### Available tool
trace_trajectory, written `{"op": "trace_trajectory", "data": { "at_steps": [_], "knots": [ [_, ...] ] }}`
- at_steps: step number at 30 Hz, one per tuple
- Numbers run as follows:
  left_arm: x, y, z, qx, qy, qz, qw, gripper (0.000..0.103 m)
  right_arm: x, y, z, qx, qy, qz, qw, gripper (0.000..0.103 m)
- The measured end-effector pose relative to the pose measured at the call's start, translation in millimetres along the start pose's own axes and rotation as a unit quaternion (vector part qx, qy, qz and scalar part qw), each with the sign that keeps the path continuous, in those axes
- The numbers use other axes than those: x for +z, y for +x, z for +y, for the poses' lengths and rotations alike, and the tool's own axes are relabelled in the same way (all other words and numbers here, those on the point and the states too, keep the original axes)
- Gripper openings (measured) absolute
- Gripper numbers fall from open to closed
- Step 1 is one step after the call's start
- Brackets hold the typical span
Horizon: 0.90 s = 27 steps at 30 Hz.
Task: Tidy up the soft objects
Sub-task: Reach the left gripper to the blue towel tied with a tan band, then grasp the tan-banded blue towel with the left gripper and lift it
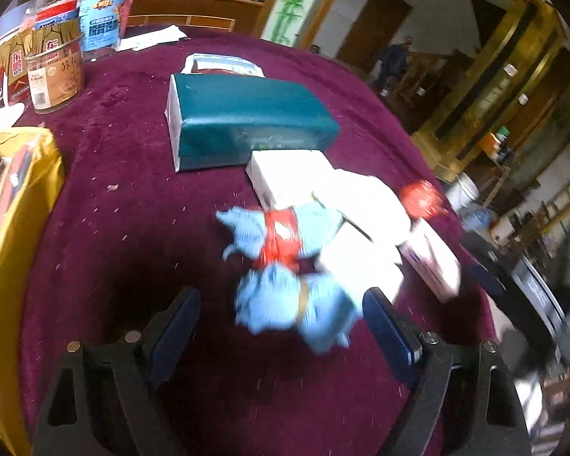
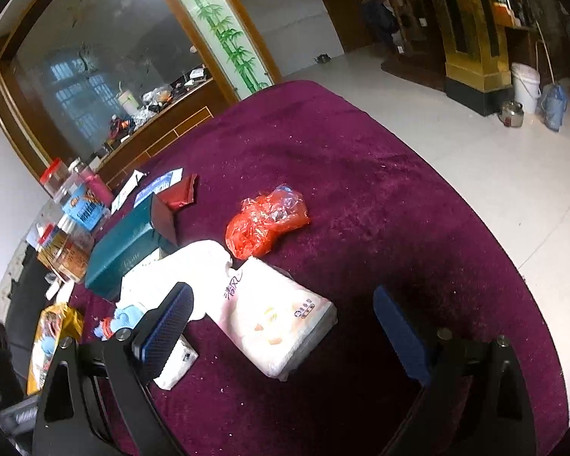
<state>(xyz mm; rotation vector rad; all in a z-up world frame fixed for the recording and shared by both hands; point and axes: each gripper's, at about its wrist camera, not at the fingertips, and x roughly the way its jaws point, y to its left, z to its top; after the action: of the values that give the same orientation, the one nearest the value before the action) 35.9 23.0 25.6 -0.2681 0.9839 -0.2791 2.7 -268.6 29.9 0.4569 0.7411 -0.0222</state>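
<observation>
A light-blue cloth bundle with a red band (image 1: 285,266) lies blurred on the purple tablecloth, between and just ahead of the fingers of my open left gripper (image 1: 281,326). White tissue packs (image 1: 361,220) lie beside it. In the right wrist view, my right gripper (image 2: 285,326) is open and empty above a pink-white tissue pack (image 2: 277,323). A white crumpled cloth (image 2: 193,266) and a red plastic bag (image 2: 266,224) lie beyond it. The blue cloth (image 2: 127,317) shows at the left, partly hidden by my left finger.
A teal box (image 1: 243,121) lies mid-table. Jars and cartons (image 1: 53,72) stand at the far left. A yellow bag (image 1: 15,209) sits at the left edge. The table's rounded edge (image 2: 513,266) drops to a tiled floor on the right.
</observation>
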Motion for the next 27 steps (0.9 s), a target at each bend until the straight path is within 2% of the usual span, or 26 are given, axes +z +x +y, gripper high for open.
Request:
{"op": "trace_trajectory", "data": {
  "at_steps": [3, 4, 6, 7, 8, 9, 12, 16, 21, 23, 27],
  "knots": [
    [0.6, 19.3, -8.0, 0.044, 0.018, -0.007, 0.9988, 0.091, -0.9, 2.0, 4.8, -0.007, -0.017, 0.001, 1.0, 0.095],
    [-2.0, 21.2, -13.7, 0.058, 0.041, -0.018, 0.9973, 0.091, -1.0, 1.9, 5.9, -0.008, -0.021, 0.001, 1.0, 0.095],
    [-9.4, 24.7, -22.8, 0.073, 0.088, -0.011, 0.9933, 0.09, -1.9, 1.0, 9.1, -0.011, -0.031, -0.002, 0.999, 0.095],
    [-13.4, 21.8, -24.0, 0.064, 0.1, -0.009, 0.9929, 0.078, -2.0, 0.6, 9.3, -0.014, -0.034, -0.004, 0.999, 0.095],
    [-17.1, 16.6, -24.0, 0.05, 0.109, -0.006, 0.9928, 0.058, -2.5, 0.3, 10.6, -0.02, -0.039, -0.007, 0.999, 0.095],
    [-20.4, 10.6, -22.9, 0.03, 0.115, 0.002, 0.993, 0.052, -2.9, 0.3, 11.0, -0.023, -0.041, -0.007, 0.999, 0.095],
    [-33.8, -11.1, -18.1, 0.019, 0.133, 0.003, 0.9909, 0.043, -2.7, 0.0, 10.2, -0.027, -0.042, -0.009, 0.999, 0.095],
    [-51.8, -36.7, -7.0, -0.002, 0.134, 0.007, 0.9909, 0.043, -1.1, -2.8, 6.0, -0.027, -0.035, -0.014, 0.999, 0.095],
    [-65.5, -59.1, 2.1, -0.053, 0.082, 0.011, 0.9951, 0.043, 1.3, -3.9, 1.1, -0.027, -0.024, -0.016, 0.999, 0.095],
    [-70.6, -61.7, -3.1, -0.056, 0.079, 0.013, 0.9952, 0.045, 1.3, -4.1, 0.5, -0.028, -0.024, -0.016, 0.999, 0.095],
    [-76.2, -60.4, -2.1, -0.041, 0.079, 0.009, 0.996, 0.062, 1.6, -4.1, -0.2, -0.028, -0.024, -0.015, 0.999, 0.095]
  ]
}}
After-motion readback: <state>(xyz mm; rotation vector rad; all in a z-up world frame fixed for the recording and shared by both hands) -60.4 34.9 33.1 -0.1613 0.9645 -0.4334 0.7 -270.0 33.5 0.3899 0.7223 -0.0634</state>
